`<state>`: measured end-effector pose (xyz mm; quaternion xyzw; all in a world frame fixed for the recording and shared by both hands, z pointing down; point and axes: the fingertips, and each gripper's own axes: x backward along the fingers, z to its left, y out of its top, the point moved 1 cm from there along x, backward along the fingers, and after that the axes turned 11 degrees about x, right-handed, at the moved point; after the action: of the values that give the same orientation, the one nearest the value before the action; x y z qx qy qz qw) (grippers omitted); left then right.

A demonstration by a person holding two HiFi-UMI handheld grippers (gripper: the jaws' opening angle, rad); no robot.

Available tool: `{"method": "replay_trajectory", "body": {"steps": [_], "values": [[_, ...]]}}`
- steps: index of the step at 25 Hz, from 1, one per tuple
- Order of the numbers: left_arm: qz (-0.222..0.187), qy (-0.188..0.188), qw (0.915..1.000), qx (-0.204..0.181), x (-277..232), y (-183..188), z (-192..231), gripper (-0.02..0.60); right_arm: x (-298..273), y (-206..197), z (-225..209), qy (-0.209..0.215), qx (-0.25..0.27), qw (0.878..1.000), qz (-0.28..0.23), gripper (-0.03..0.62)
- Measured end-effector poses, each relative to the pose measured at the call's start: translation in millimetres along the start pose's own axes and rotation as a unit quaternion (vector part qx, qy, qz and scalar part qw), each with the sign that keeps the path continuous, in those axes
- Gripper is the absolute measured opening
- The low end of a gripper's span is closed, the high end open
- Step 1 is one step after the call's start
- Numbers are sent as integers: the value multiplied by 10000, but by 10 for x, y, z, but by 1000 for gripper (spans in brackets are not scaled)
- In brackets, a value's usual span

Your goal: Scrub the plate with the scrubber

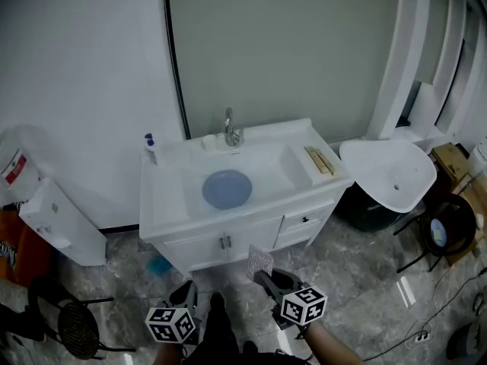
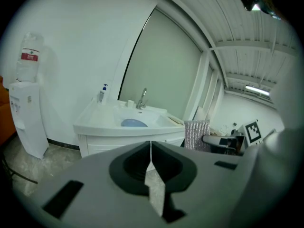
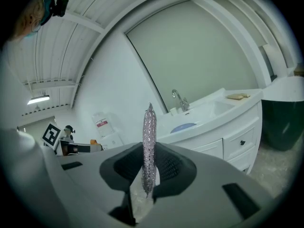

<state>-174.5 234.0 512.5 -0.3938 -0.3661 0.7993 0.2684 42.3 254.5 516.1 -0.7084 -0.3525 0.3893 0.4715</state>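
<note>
Nearest, at the lower edge of the head view: left gripper [image 1: 186,289], jaws pressed together along one seam, nothing between them. Just beside it, to the right: right gripper [image 1: 268,277], jaws clamped on the scrubber [image 1: 259,262], a glittering silver pad held upright and edge-on, standing proud of the pads. Both aimed toward the cabinet and well short of it.

Between grippers and cabinet: a band of bare marble floor [image 1: 358,295], open across the whole front of the unit. At lower left, off that band: a black chair [image 1: 76,327].

Middle ground: white sink cabinet [image 1: 228,238], curved front edge, doors and drawers shut. Lying flat in the basin [image 1: 266,172]: blue plate [image 1: 227,188], near the centre, rim apart from the basin walls all round. On the right-hand ledge: a flat tan item [image 1: 319,160], too small to identify.

At the rear edge: faucet [image 1: 231,130], directly behind the plate; soap bottle [image 1: 151,147] at the left back corner.

Flanks: water dispenser [image 1: 61,223] to the left, with a gap of floor before the cabinet; to the right, a tilted white disc [image 1: 388,175], possibly a tabletop, above a dark bin [image 1: 369,210] just beside the cabinet's corner.

Farthest: white wall [image 1: 76,67] and a pale panel [image 1: 289,44].
</note>
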Motion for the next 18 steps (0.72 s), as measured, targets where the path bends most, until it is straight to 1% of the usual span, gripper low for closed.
{"method": "replay_trajectory", "body": {"steps": [6, 13, 16, 18], "values": [[62, -171, 9998, -13, -426, 232, 47, 18, -263, 98, -261, -172, -57, 9998, 30, 77], [249, -330, 9991, -34, -1093, 582, 225, 18, -734, 238, -691, -509, -50, 9986, 151, 77], [314, -366, 9988, 37, -1330, 762, 368, 18, -1000, 348, -773, -530, -98, 9984, 167, 77], [324, -386, 9987, 116, -1485, 901, 454, 18, -1176, 435, -808, -517, -11, 9984, 212, 77]]}}
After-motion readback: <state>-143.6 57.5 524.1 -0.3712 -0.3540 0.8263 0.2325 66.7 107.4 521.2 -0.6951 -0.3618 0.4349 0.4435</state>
